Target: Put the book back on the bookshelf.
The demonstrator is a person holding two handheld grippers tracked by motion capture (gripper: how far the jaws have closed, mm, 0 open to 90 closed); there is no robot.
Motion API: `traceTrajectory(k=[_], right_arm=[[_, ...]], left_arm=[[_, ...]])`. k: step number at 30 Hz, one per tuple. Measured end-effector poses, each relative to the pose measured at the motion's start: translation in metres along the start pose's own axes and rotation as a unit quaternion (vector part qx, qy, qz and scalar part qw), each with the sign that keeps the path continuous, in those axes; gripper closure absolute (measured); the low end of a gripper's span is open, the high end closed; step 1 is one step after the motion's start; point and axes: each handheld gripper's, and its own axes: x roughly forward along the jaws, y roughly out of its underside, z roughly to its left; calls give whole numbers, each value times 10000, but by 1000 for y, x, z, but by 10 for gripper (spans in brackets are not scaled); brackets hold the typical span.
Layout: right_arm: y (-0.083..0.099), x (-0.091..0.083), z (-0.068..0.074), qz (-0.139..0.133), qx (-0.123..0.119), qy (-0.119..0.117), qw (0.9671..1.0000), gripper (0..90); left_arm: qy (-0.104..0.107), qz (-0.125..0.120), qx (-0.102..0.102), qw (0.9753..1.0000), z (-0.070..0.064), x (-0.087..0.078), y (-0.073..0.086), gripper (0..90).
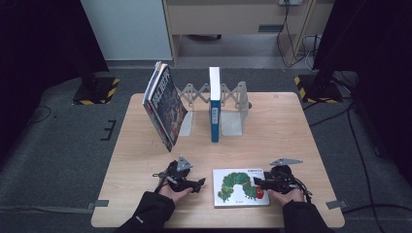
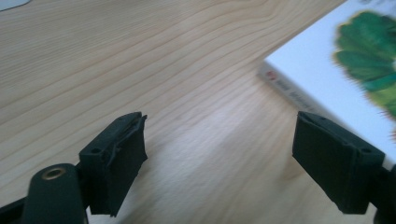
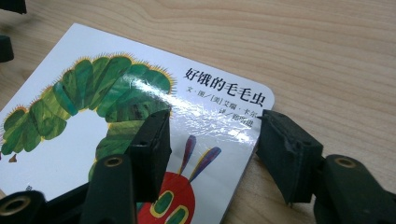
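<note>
over book (image 3: 116, 121) edge, right gripper (image 3: 212, 140) open wide.

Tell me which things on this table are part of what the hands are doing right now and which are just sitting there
In the job:
caterpillar book, flat on the table
right tool, jaws open over the book's corner
left tool, open beside the book's edge

Just standing by:
dark book, leaning against the rack
blue book, upright in the rack
folding book rack
table
</note>
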Motion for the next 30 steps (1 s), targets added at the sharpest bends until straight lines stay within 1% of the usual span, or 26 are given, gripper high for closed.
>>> traceTrajectory(k=[2, 5, 9, 12, 15, 17, 20, 23, 24, 25, 26, 28, 30], right_arm=[[0, 1, 0, 16, 20, -9, 10000, 423], [1, 2, -1, 87, -25, -1, 10000, 402], [1, 3, 0, 123, -27, -10, 9999, 394], [1, 3, 0, 139, 3, -9, 9999, 399], [1, 3, 0, 126, 8, 8, 9999, 407], [1, 2, 0, 109, 1, 12, 9999, 414], [1, 2, -1, 107, 52, 2, 9999, 420], [0, 2, -1, 119, 74, 19, 9999, 427], [0, 2, -1, 114, 79, 13, 9999, 428], [0, 3, -1, 80, 77, -17, 9999, 426], [0, 3, 0, 104, 96, -12, 9999, 427], [-1, 4, 0, 103, 51, 16, 9999, 426], [-1, 5, 0, 93, 61, 25, 9999, 424]], left_arm=[[107, 42, 46, 9999, -5, 2, 0, 177], [303, 107, 51, 9995, -12, 4, 0, 194], [578, 41, -30, 9983, -20, 5, -1, 224], [722, 43, -76, 9974, -25, 7, -1, 237], [847, 60, -72, 9964, -31, 10, -1, 239], [907, 49, -82, 9958, -35, 11, -1, 241], [924, 107, 41, 9957, -42, 16, -2, 243], [993, 63, 42, 9950, -46, 20, -3, 246], [1006, 62, 70, 9949, -48, 21, -3, 249], [961, 46, 102, 9953, -50, 22, -3, 233], [942, 41, 99, 9955, -50, 22, -3, 224], [937, 28, 100, 9955, -49, 22, -4, 228], [902, 0, 99, 9959, -47, 23, -5, 241]])
